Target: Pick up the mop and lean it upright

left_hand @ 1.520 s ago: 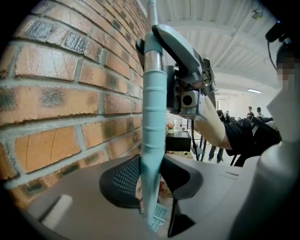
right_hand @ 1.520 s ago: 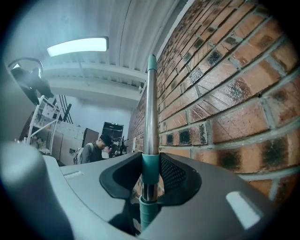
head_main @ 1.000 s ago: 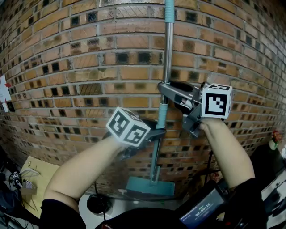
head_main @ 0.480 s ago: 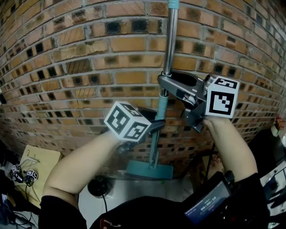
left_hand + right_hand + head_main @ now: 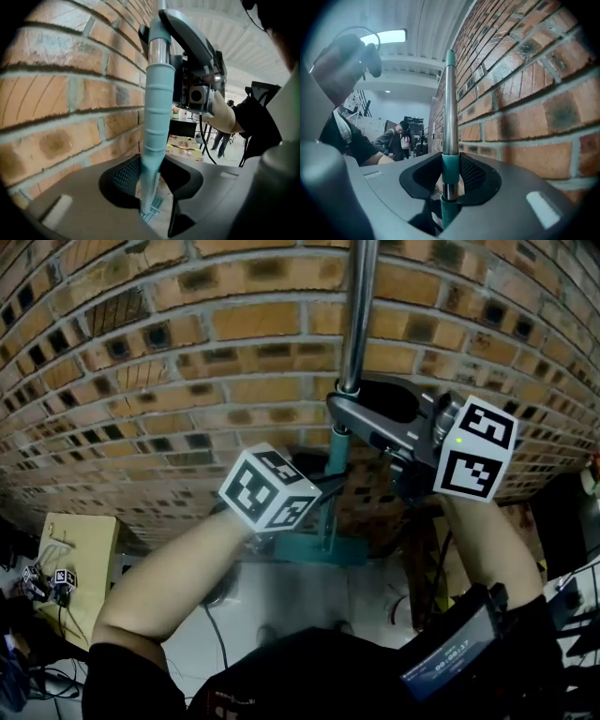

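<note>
Currently I hold the teal-and-steel mop [image 5: 358,324] upright beside the red brick wall [image 5: 141,362], with left tongs [image 5: 328,486] and right tongs [image 5: 349,411] both clamped on its pole. Next, I judge: lean it, then release.

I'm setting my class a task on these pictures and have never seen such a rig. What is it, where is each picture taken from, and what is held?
No robot here: a person holds a pair of tongs in each hand. One picture comes from a camera on the person's head, looking down; the other two come from cameras riding on the tongs, looking along their jaws. Both grip a mop: the left tongs on its teal sleeve, the right tongs higher up the pole. The mop stands upright close to a brick wall, its base low, near the floor. The patterned cubes are part of the tongs.
</note>
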Action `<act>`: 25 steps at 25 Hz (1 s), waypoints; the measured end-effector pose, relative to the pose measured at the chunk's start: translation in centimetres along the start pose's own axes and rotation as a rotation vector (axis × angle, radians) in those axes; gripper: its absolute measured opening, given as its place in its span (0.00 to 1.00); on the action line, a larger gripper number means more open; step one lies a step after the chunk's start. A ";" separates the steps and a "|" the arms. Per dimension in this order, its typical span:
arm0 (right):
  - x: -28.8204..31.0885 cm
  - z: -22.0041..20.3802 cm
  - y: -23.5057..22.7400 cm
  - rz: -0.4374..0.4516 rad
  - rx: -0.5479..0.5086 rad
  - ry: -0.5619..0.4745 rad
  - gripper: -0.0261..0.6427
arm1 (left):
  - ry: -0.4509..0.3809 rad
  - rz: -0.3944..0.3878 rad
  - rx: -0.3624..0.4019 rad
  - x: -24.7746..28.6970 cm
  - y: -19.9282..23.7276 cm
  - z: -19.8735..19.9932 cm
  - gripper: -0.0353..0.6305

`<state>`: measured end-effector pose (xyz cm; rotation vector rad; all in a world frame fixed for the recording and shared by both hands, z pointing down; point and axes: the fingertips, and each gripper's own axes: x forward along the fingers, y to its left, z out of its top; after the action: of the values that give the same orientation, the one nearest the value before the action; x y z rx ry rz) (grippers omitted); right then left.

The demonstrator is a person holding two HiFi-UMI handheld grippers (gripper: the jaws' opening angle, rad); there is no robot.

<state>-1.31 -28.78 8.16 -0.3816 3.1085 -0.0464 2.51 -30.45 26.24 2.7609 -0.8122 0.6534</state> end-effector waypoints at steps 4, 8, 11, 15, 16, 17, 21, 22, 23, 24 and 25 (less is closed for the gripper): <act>-0.1 -5.4 -0.2 0.007 0.017 0.019 0.23 | 0.040 0.003 -0.031 2.5 0.1 -5.0 0.26; -0.2 -10.8 -0.9 0.007 0.046 0.041 0.23 | 0.076 0.012 -0.051 5.1 0.5 -9.9 0.26; -0.5 -14.9 -1.5 -0.001 0.070 0.060 0.23 | 0.095 0.025 -0.068 7.2 0.7 -13.5 0.26; -1.2 -20.4 -1.9 -0.010 0.109 0.094 0.23 | 0.117 0.040 -0.099 9.7 0.3 -18.3 0.26; -1.3 -21.8 -2.0 -0.012 0.114 0.102 0.23 | 0.122 0.045 -0.102 10.3 0.3 -19.3 0.26; -1.4 -23.1 -2.1 -0.013 0.118 0.110 0.23 | 0.126 0.049 -0.105 10.9 0.3 -20.3 0.26; -1.5 -28.2 -2.2 -0.014 0.126 0.142 0.23 | 0.152 0.050 -0.124 13.4 0.2 -24.8 0.26; -1.5 -29.5 -2.1 -0.013 0.127 0.150 0.23 | 0.159 0.048 -0.128 13.9 0.1 -25.9 0.26; -1.5 -30.7 -2.0 -0.013 0.127 0.158 0.23 | 0.166 0.046 -0.132 14.4 0.0 -27.1 0.26; -1.5 -31.9 -1.9 -0.012 0.126 0.165 0.23 | 0.172 0.044 -0.137 14.9 -0.1 -28.1 0.26; -1.5 -33.1 -1.8 -0.012 0.125 0.170 0.23 | 0.177 0.042 -0.143 15.4 -0.3 -29.2 0.26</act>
<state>0.21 -29.24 41.26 -0.4141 3.2469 -0.2873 3.80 -28.77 59.17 2.5232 -0.8452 0.8013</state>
